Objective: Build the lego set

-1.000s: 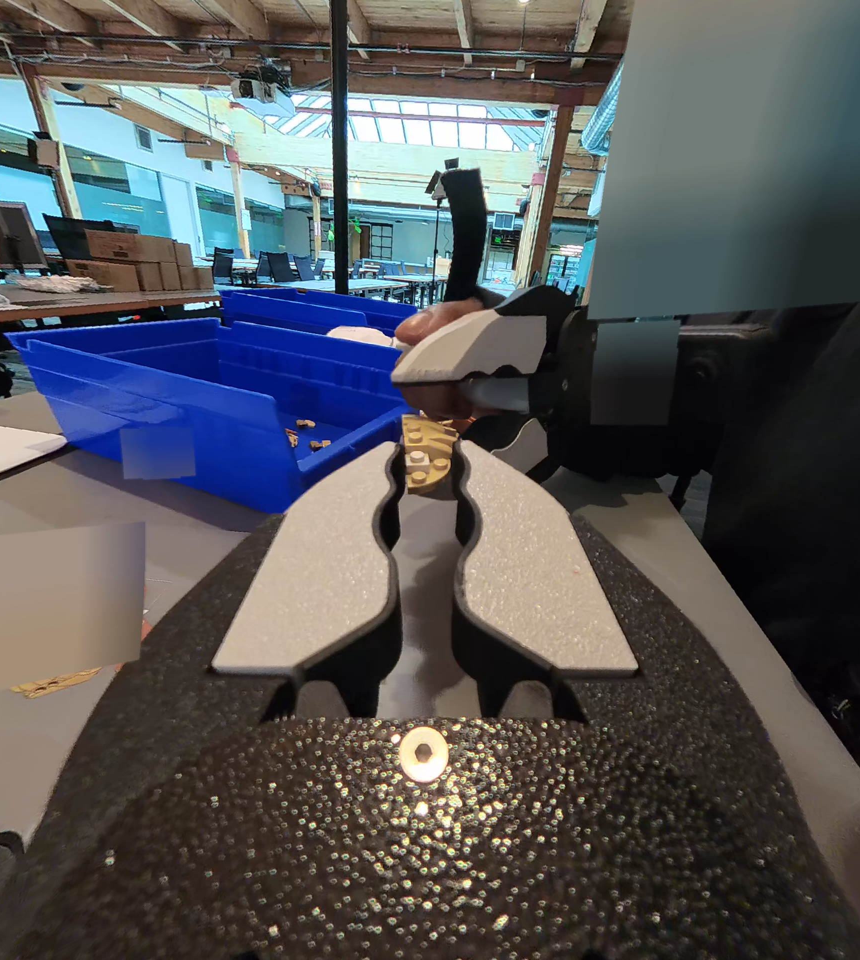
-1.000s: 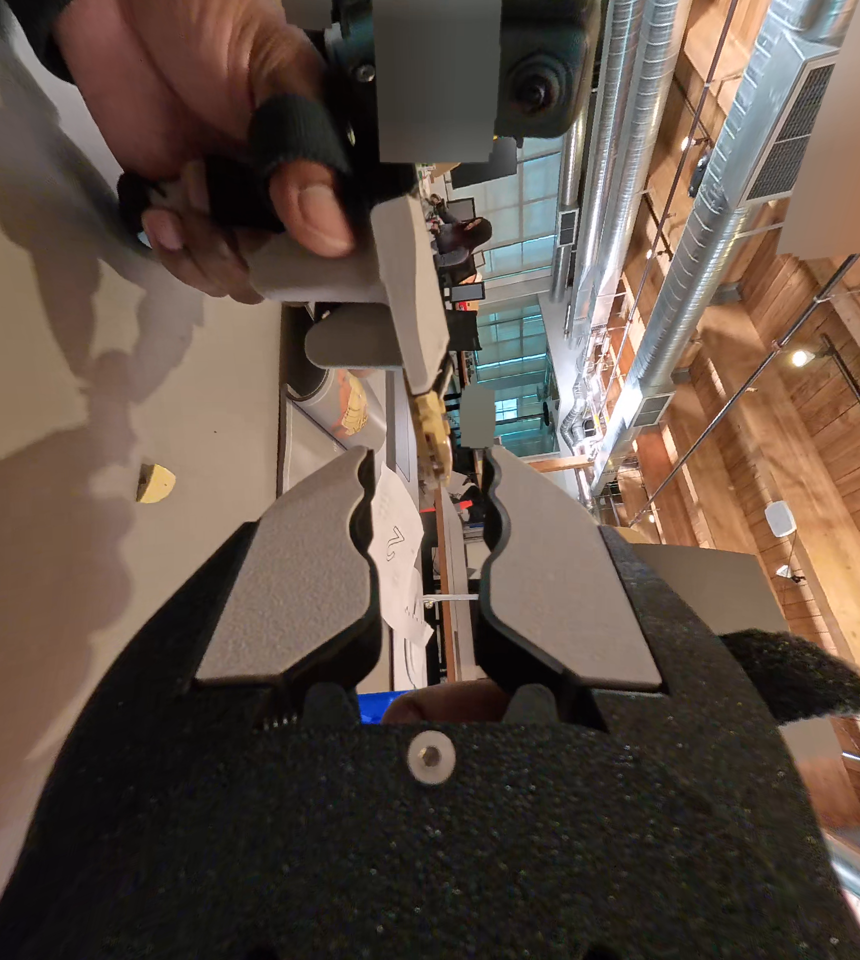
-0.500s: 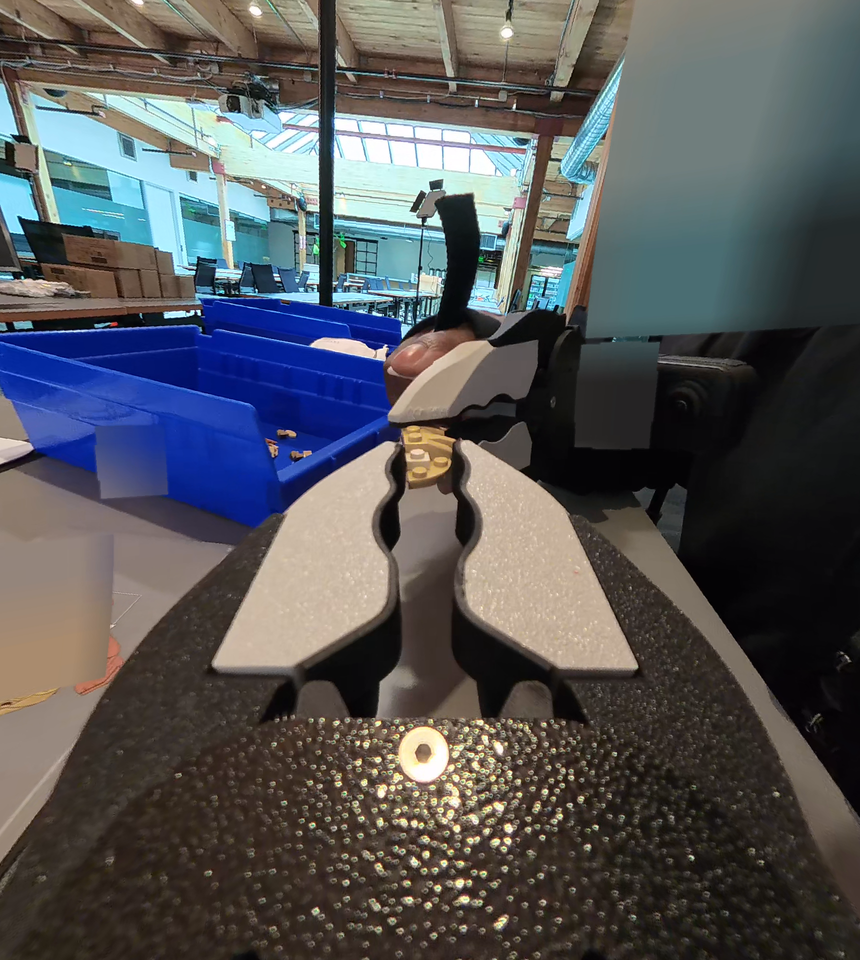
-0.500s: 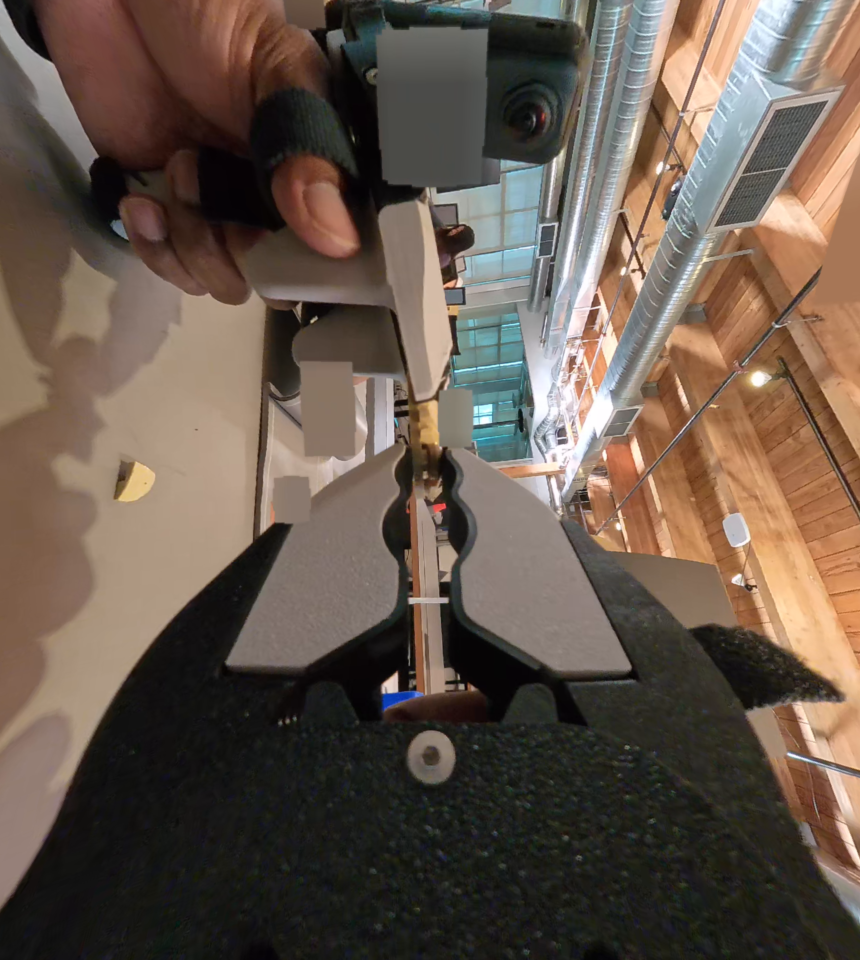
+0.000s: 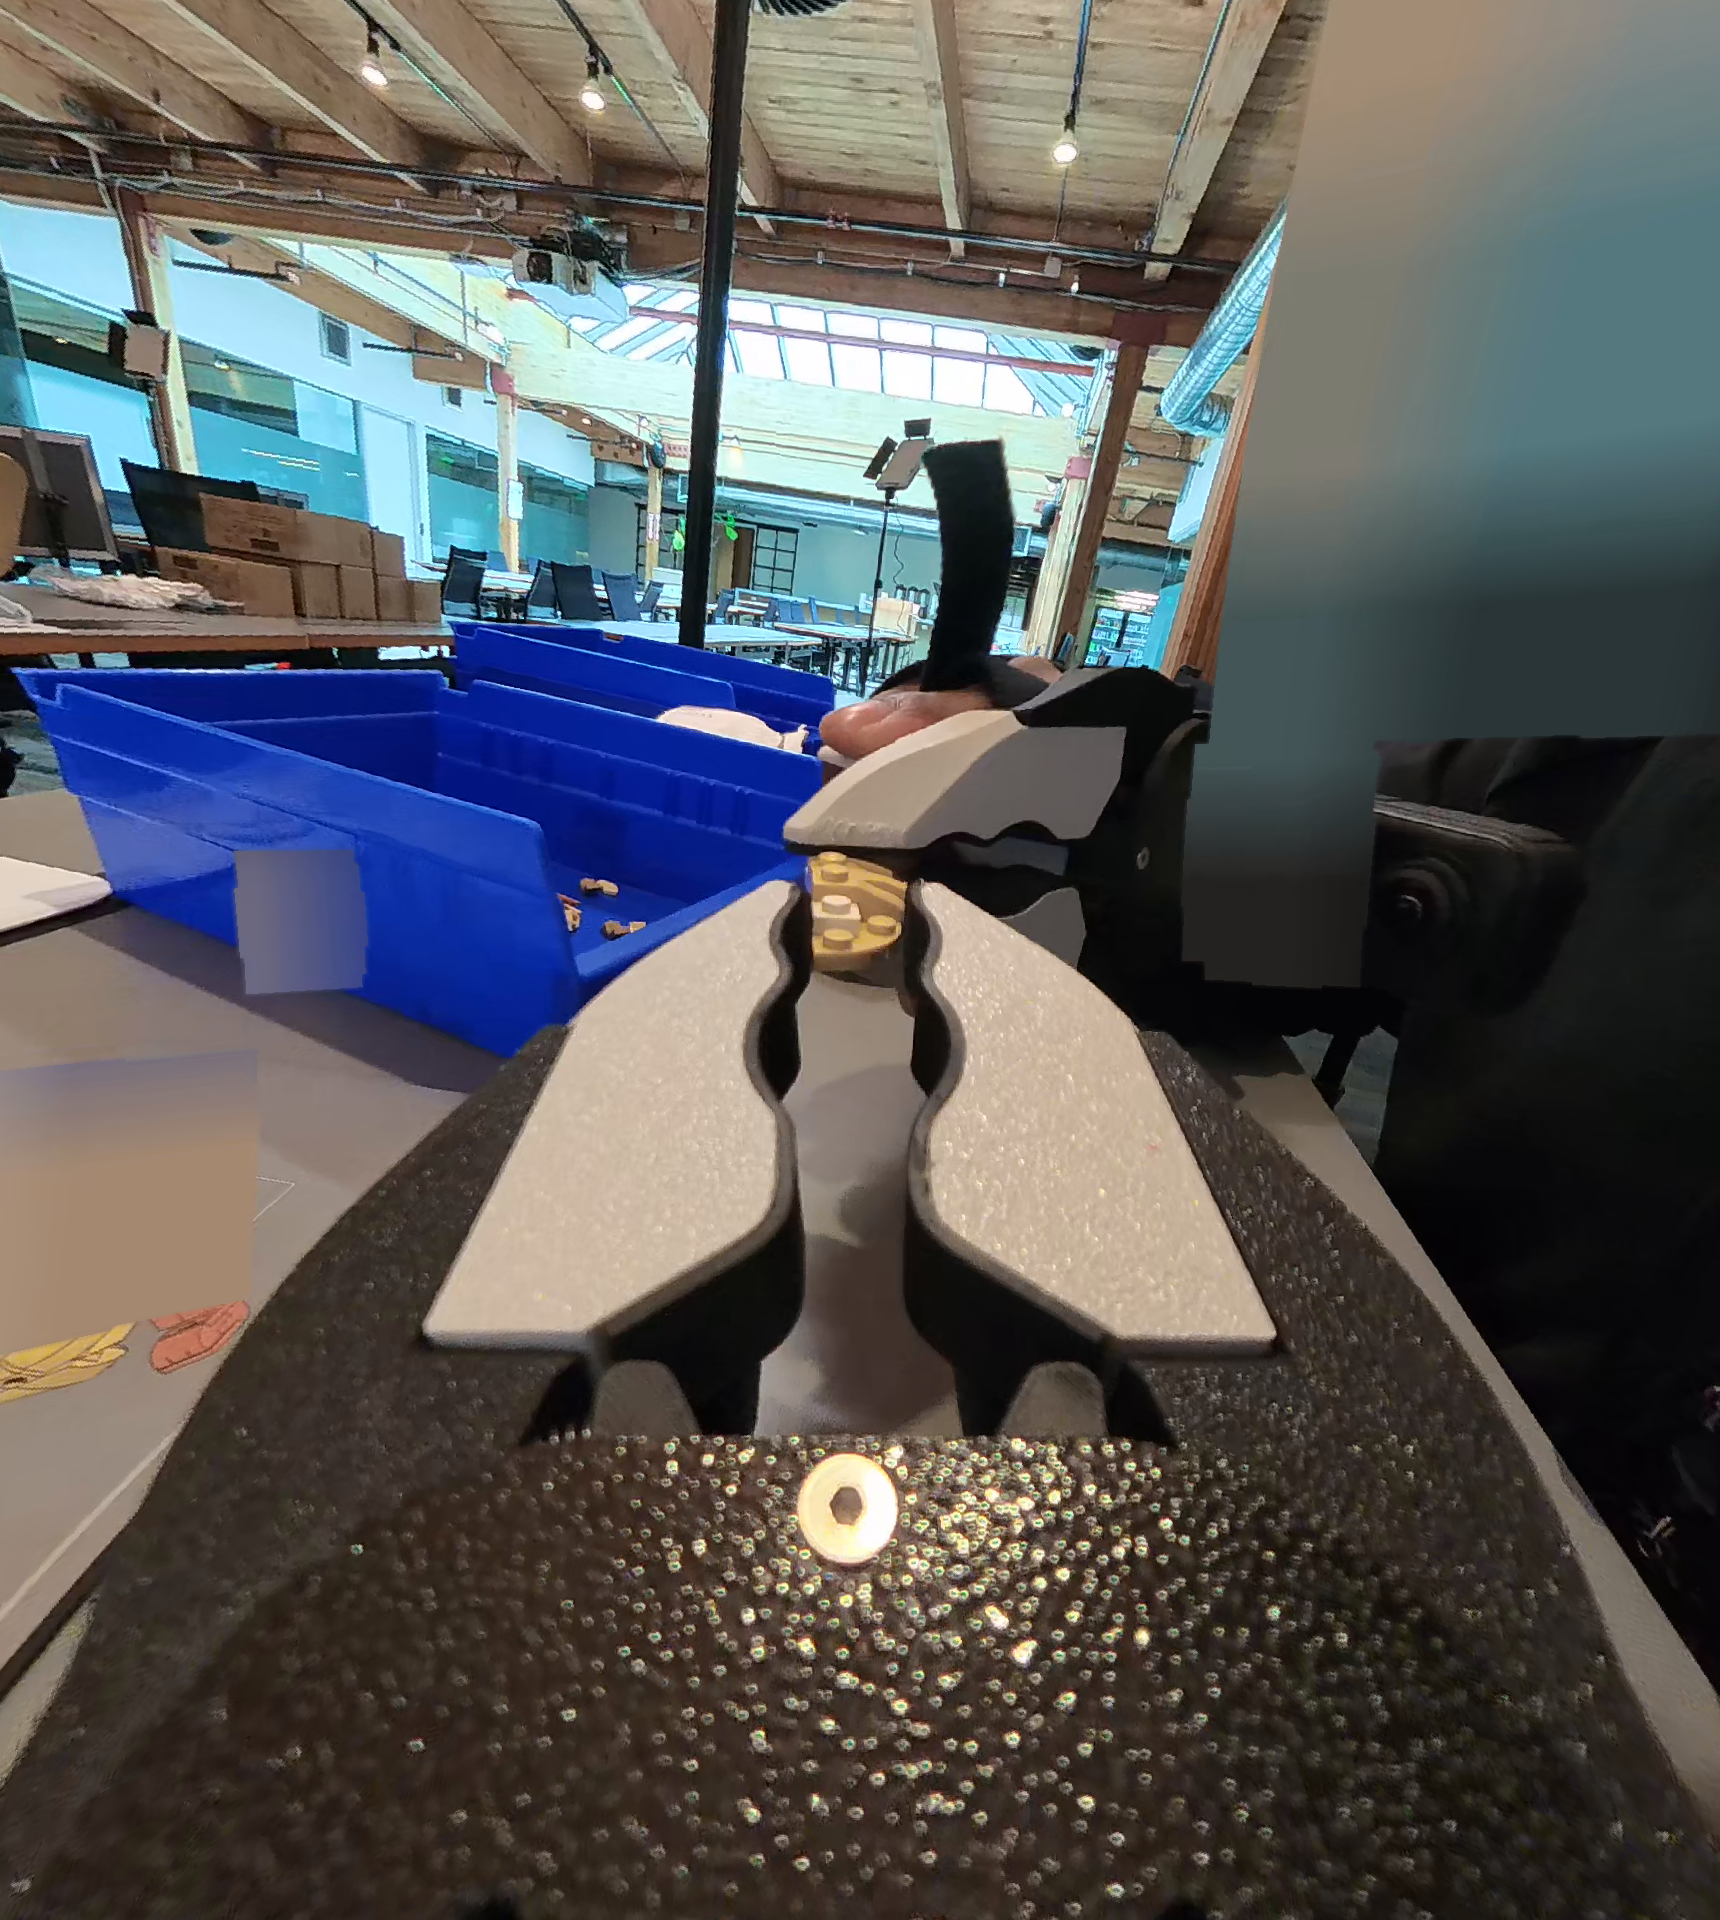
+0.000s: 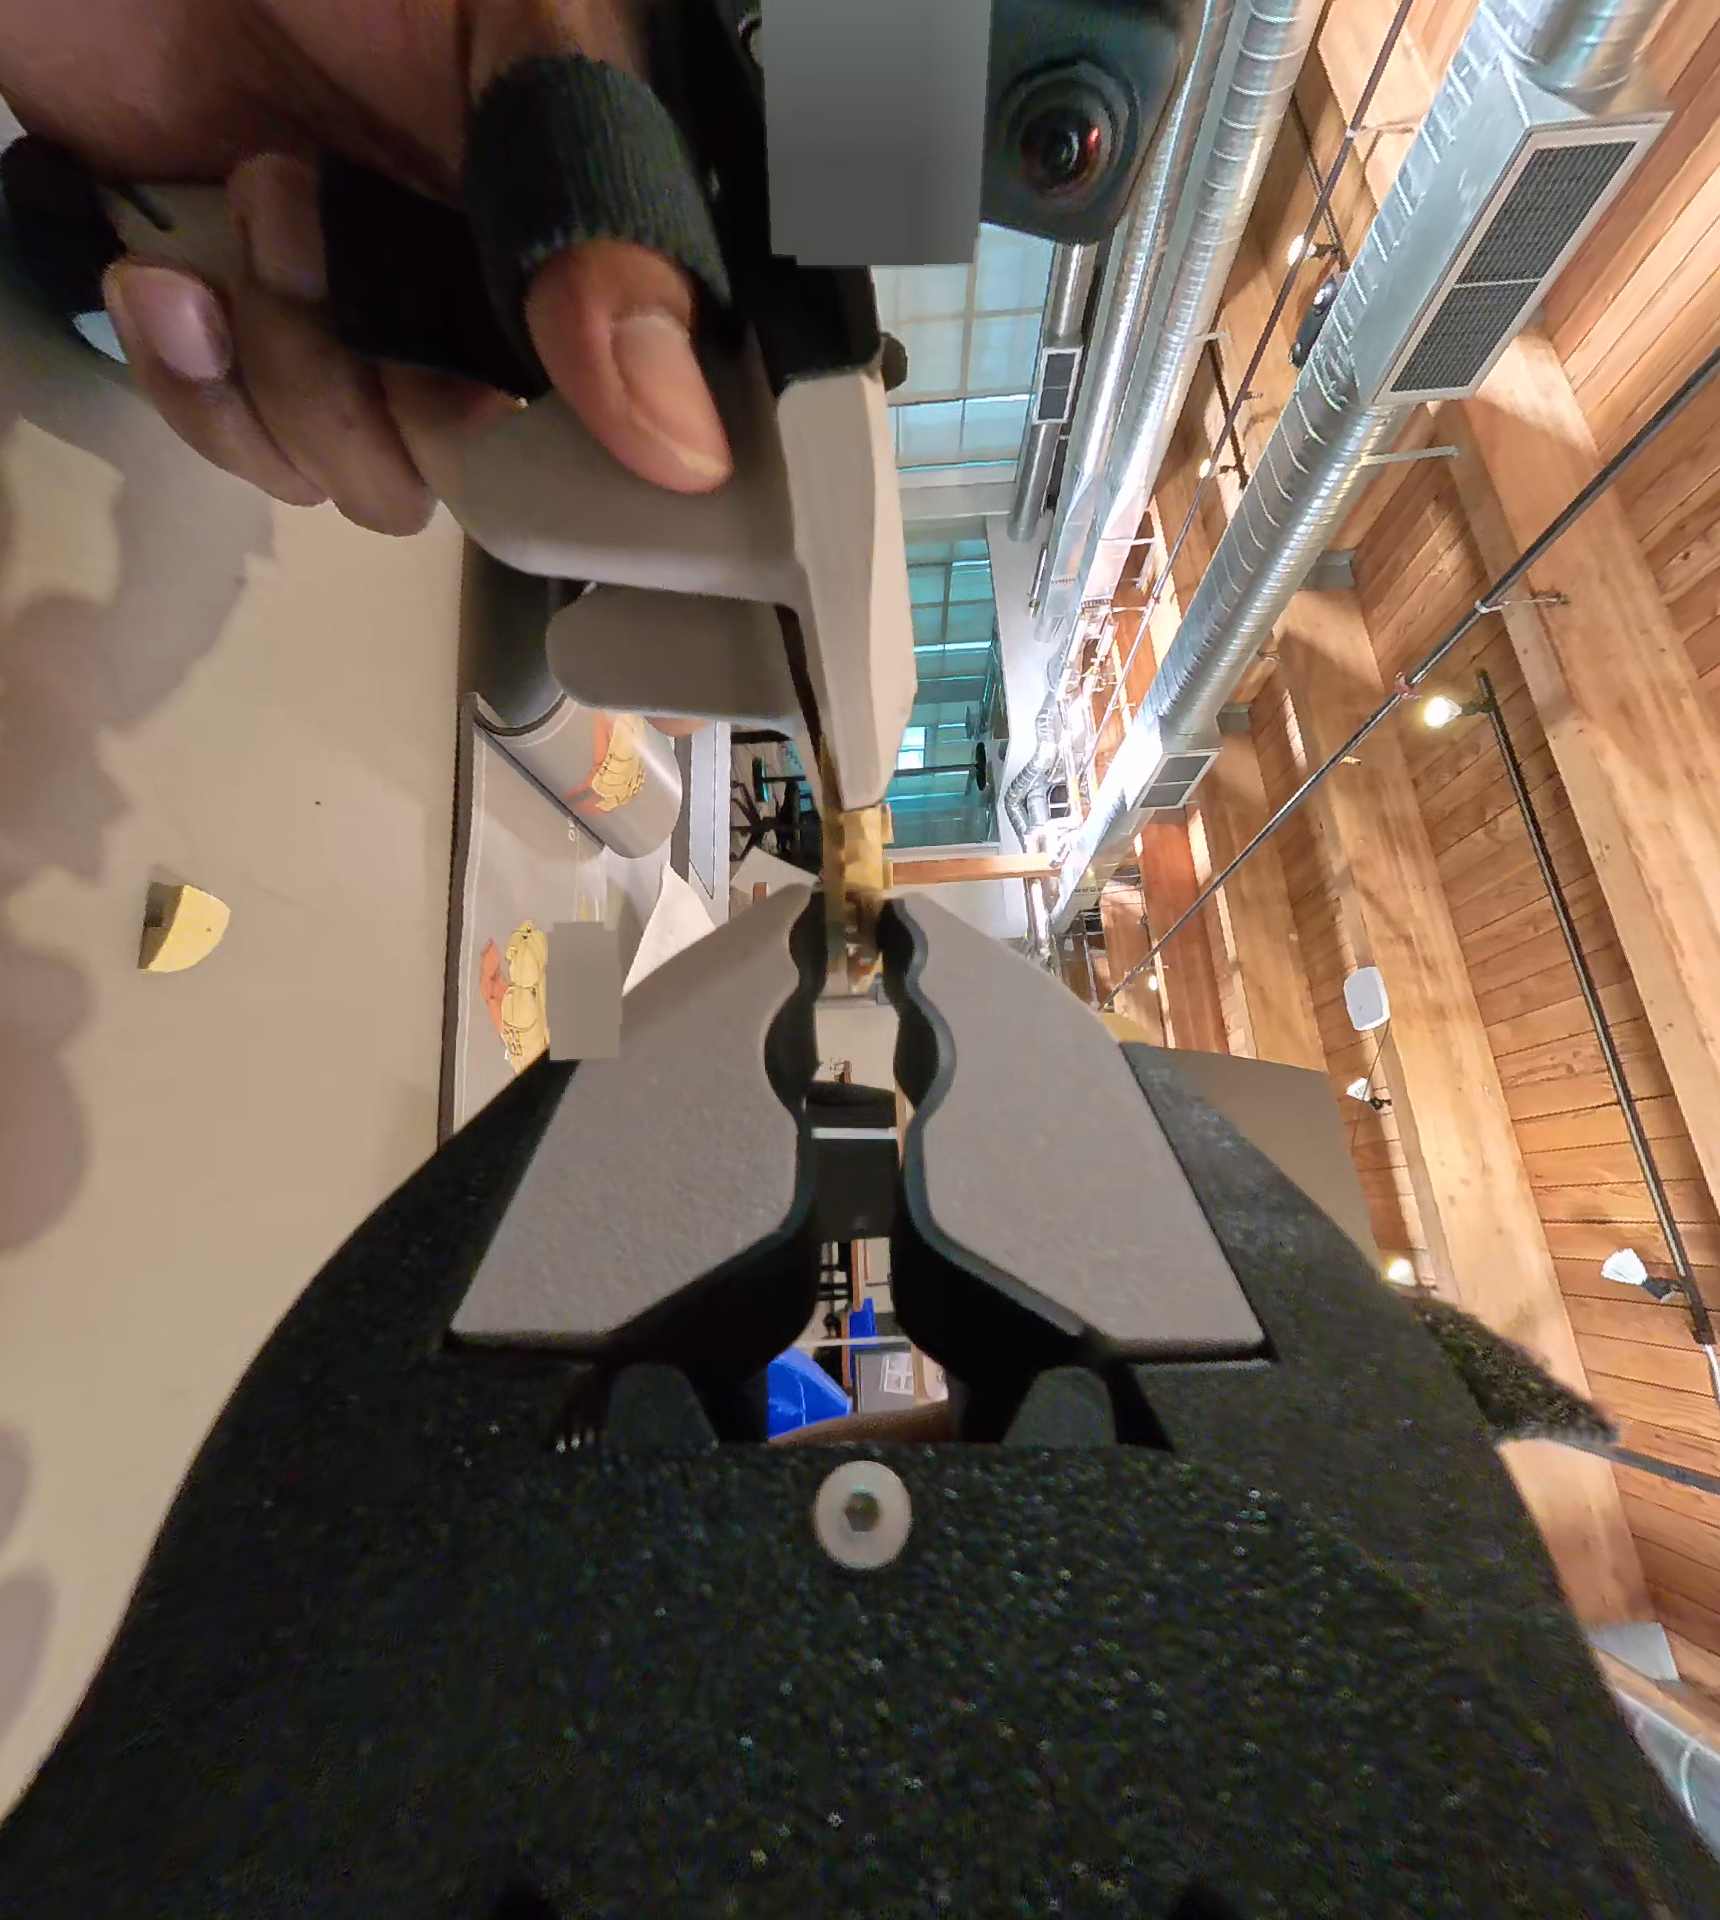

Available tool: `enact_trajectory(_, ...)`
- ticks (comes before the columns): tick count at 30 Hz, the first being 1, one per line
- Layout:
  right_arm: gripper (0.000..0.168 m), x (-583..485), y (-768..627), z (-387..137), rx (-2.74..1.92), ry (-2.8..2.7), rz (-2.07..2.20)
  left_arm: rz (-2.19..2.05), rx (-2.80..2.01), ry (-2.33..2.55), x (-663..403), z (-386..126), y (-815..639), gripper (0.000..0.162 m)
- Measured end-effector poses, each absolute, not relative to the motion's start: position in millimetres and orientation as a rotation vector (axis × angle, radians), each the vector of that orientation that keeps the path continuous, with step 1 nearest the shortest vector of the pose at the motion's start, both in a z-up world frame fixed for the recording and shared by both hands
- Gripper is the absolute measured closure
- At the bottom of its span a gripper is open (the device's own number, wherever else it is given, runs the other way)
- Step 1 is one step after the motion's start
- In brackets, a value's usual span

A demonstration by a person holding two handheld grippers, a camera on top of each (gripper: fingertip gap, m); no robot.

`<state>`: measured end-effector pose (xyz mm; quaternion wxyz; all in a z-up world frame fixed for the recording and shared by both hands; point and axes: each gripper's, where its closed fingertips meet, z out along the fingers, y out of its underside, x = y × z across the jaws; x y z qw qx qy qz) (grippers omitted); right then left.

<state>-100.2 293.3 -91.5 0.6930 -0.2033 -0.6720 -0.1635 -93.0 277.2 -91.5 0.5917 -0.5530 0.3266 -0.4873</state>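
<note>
Tan piece (image 5: 854,916): up off the table, pinched from both sides.
Your left gripper (image 5: 851,928): clenched on it.
Your right gripper (image 6: 854,914): clenched on its edge.
Left view only: blue bin (image 5: 399,831).
Right view only: loose yellow piece (image 6: 181,927).

Left gripper (image 5: 854,902): pale grey fingers on a black, speckled body. Right gripper (image 6: 848,914): the same grey fingers over a black, grainy body. Lego piece (image 5: 853,914): tan, with studs of the same tan. Bin (image 5: 336,831): solid bright blue, holding small tan-brown bits (image 5: 598,906). Table (image 5: 388,1049): plain mid grey. Loose wedge piece (image 6: 178,927): pale yellow with one dark face. Finger strap (image 6: 575,197): black knit fabric. Ceiling (image 6: 1687,582): warm orange-brown wooden planks.
</note>
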Motion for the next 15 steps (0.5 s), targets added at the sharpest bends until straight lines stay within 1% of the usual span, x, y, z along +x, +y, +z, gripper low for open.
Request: enact_trajectory(15,0.157,-102.3,293.7,-82.2,-0.438,-1.404,-0.416,-1.186,-1.252,0.67,-95.2,-82.5,277.7,0.146)
